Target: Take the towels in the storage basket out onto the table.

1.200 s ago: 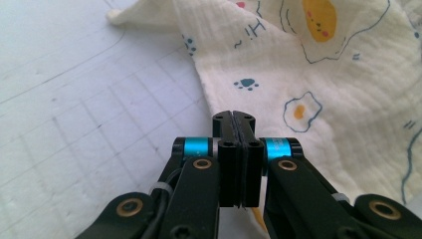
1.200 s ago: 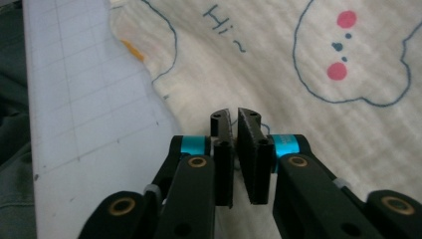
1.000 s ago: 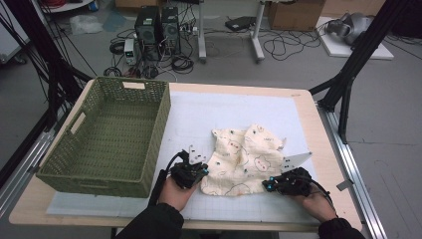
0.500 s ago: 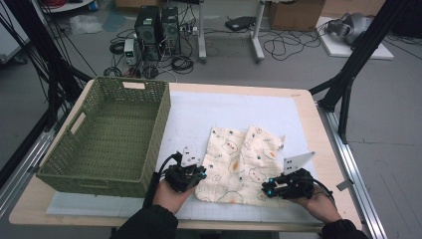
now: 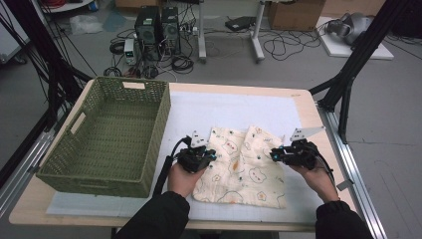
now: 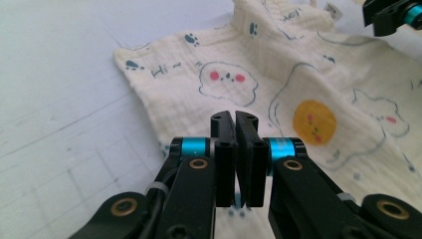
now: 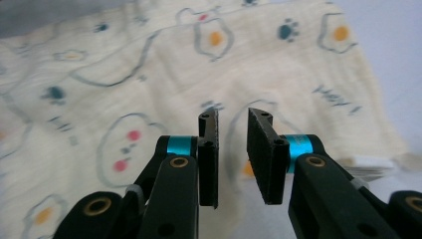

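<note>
Change since a second ago: cloth (image 5: 242,167) was a bunched heap then; it now lies much flatter, drawn toward the near edge, and both hands sit farther apart at its two sides.
Cloth: cream, printed with eggs, paw marks and little faces; spread on the white mat of the worktop (image 5: 298,102), right of the green basket (image 5: 107,134) and apart from it; a crease runs up its middle.
Left hand-held gripper (image 6: 235,117): at the cloth's left edge, jaws nearly together with a thin slit between them; they have just eased open and then closed a little again; in the left gripper view no fabric sits between the pads.
Right hand-held gripper (image 7: 233,119): over the cloth's right side, jaws parted by a clear gap after just opening; cloth lies beneath, none pinched.
Step in hand: probably smoothing the cloth flat, ahead of folding or moving it.
Risk, drag: a low tip could catch the thin fabric and wrinkle it again.
Risk, missed pinch: closing on a flat single layer may grab nothing, or take two layers at the crease.
Risk, uneven pull: one side lifted alone would skew the cloth toward the basket.
</note>
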